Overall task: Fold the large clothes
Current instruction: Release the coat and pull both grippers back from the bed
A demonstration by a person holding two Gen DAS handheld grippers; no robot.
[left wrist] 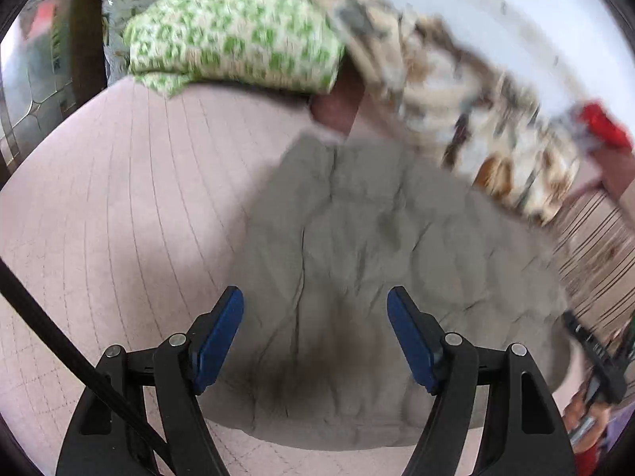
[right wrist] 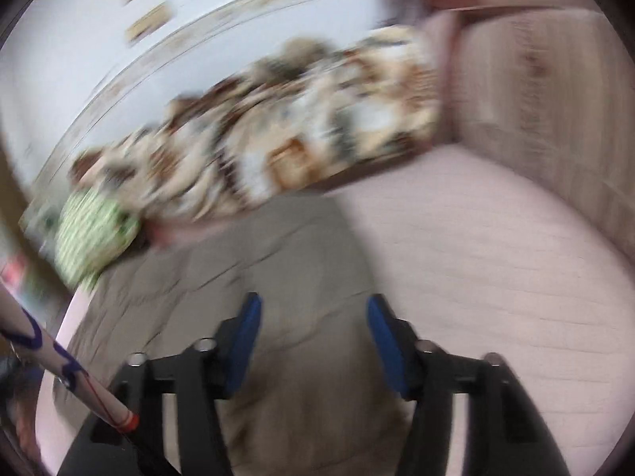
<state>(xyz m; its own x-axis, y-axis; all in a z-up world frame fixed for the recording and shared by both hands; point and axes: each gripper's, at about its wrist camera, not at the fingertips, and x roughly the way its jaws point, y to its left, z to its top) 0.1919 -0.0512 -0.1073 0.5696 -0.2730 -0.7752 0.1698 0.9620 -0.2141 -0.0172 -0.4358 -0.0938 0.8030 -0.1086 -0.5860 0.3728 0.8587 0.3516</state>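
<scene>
Grey-beige crumpled cloth garment (left wrist: 357, 261) lies on my pink quilted bed (left wrist: 119, 198).
My left hand-held gripper (left wrist: 315, 337) and right hand-held gripper (right wrist: 313, 341) hover above it, jaws apart, holding nothing.

No legible txt or labels.

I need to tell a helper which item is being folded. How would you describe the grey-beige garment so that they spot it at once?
Find the pale pink quilted bed cover. On it, in front of the long brown-and-cream patterned bedding, lies the grey-beige garment. It alone is plain and creased, unlike the green-and-white printed bundle nearby.
</scene>
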